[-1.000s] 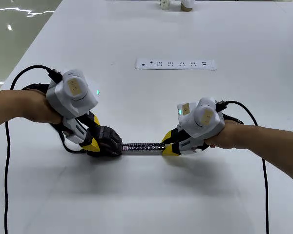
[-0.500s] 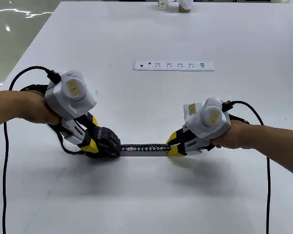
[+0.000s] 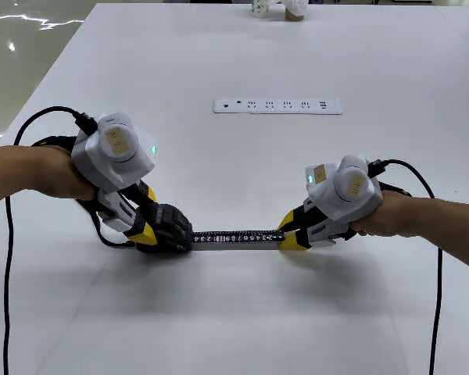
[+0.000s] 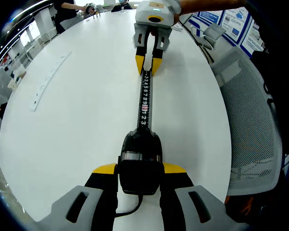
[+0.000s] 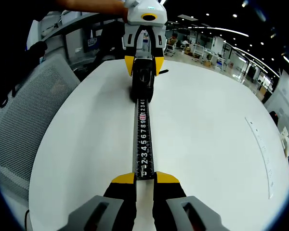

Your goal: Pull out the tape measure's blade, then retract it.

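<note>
Blade [image 3: 238, 236] is partly out, low along the tabletop [image 3: 242, 320]; can't tell if it touches. Long axis runs L-R across head view, straight btw the two tongs. Tape measure case [image 3: 170, 226] is at the left end, left tongs [image 4: 139, 169] clamped on its flanks. Right tongs [image 5: 144, 179] are closed on the blade's tip end, low numbers just ahead of the yellow tips. From the right tongs, the case lies dead ahead down the blade; tongs face each other, in line w/ blade, both tilted down, hands behind. Prob mid pull-out: next move likely needs right tongs travelling further right on the same axis while left anchors the case. Off-axis pull could twist the blade or slip the tip.
</note>
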### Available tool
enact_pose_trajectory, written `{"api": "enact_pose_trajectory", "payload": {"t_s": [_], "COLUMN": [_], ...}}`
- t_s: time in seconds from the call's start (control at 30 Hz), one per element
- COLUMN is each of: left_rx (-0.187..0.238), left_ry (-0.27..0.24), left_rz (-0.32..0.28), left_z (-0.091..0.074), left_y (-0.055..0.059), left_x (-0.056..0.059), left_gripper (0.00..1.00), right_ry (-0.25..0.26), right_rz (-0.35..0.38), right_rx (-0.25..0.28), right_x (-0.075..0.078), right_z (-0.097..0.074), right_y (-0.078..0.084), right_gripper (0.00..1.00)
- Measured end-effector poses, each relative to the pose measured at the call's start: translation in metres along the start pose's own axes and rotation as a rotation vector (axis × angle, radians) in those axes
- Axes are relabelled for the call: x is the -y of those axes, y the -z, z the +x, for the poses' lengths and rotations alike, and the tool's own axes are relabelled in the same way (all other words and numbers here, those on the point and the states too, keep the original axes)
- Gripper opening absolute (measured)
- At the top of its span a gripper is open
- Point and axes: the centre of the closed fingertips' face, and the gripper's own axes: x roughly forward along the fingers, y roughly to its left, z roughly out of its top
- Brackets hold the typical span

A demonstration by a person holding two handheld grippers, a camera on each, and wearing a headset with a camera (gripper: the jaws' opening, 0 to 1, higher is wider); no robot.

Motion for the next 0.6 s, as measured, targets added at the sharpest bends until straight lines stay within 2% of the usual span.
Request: {"api": "enact_pose_trajectory", "payload": {"t_s": [0.6], "left_rx": [-0.002], "left_ry": [0.002], "left_rz": [-0.003], "left_z": [-0.001], "left_y": [-0.001], "left_x": [0.0], "left_gripper": [0.27], "right_ry": [-0.001], "right_rz": [0.017], "right_rx": [-0.019], "right_x": [-0.002], "right_z": [-0.018], "right_y": [0.02], "right_gripper": [0.08]}}
